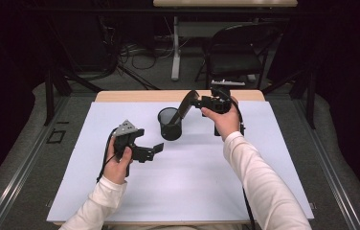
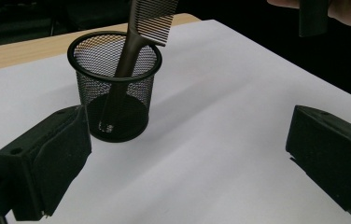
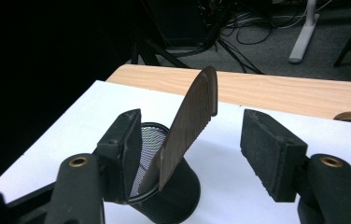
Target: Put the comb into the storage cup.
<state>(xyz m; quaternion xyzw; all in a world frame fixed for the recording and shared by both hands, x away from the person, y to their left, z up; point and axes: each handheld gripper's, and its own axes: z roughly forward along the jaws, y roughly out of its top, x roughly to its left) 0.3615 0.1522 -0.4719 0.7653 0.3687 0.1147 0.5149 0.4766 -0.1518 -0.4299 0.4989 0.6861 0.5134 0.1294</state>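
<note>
A black mesh cup [image 1: 169, 124] [image 2: 113, 93] [image 3: 173, 191] stands upright on the white sheet, left of centre at the back. A brown comb [image 1: 186, 108] [image 2: 152, 21] [image 3: 192, 116] stands in it handle down and leans on the rim, teeth end up. My right gripper [image 1: 195, 100] [image 3: 190, 135] is level with the comb's upper part. Its jaws are open on either side of the comb, with a gap at each pad. My left gripper [image 1: 151, 149] [image 2: 187, 154] is open and holds nothing. It hovers low, in front and to the left of the cup, and points at it.
The white sheet [image 1: 192, 177] covers most of the wooden table [image 1: 135, 96], whose bare edge runs along the back. A black chair [image 1: 235, 52], a white table leg [image 1: 175, 48] and cables [image 1: 140, 55] lie on the floor beyond it.
</note>
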